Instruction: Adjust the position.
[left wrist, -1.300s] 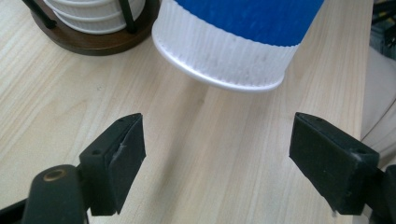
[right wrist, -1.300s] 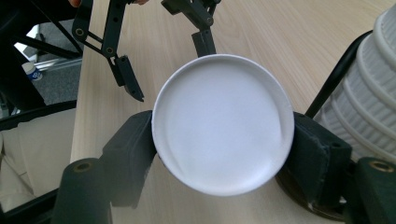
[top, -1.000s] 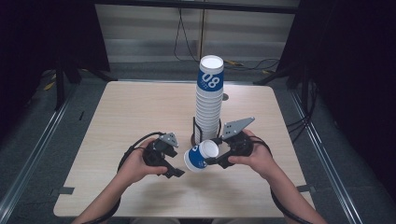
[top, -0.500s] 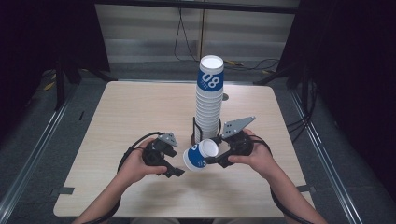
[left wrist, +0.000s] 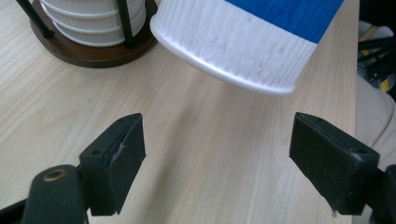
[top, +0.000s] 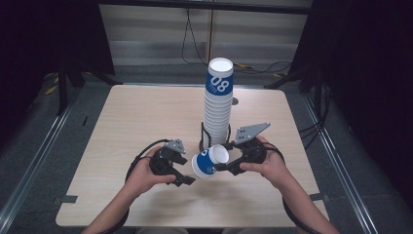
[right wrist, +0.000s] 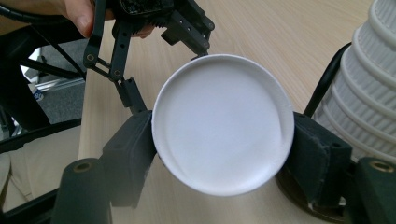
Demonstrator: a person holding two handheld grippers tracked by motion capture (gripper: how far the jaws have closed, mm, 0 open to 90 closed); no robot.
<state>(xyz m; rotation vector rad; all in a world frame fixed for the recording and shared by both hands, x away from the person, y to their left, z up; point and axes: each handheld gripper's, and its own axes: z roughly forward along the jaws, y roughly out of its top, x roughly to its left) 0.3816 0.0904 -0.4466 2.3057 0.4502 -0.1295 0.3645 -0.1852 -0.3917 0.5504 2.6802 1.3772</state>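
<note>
A white paper cup with a blue band [top: 207, 165] hangs on its side just above the table, in front of a tall stack of upturned cups [top: 218, 105] in a dark wire holder. My right gripper [top: 222, 162] is shut on the cup's base end; its flat white bottom [right wrist: 223, 122] sits between the two black pads. My left gripper [top: 187, 171] is open just left of the cup. In the left gripper view the cup's rolled rim [left wrist: 224, 70] floats a little beyond the spread jaws of the left gripper [left wrist: 219, 140], not touching them.
The holder's brown round base [left wrist: 88, 51] stands on the light wooden table [top: 146, 117], close behind the held cup. Dark floor, metal rails and cables surround the table. The person's forearms come in from the near edge.
</note>
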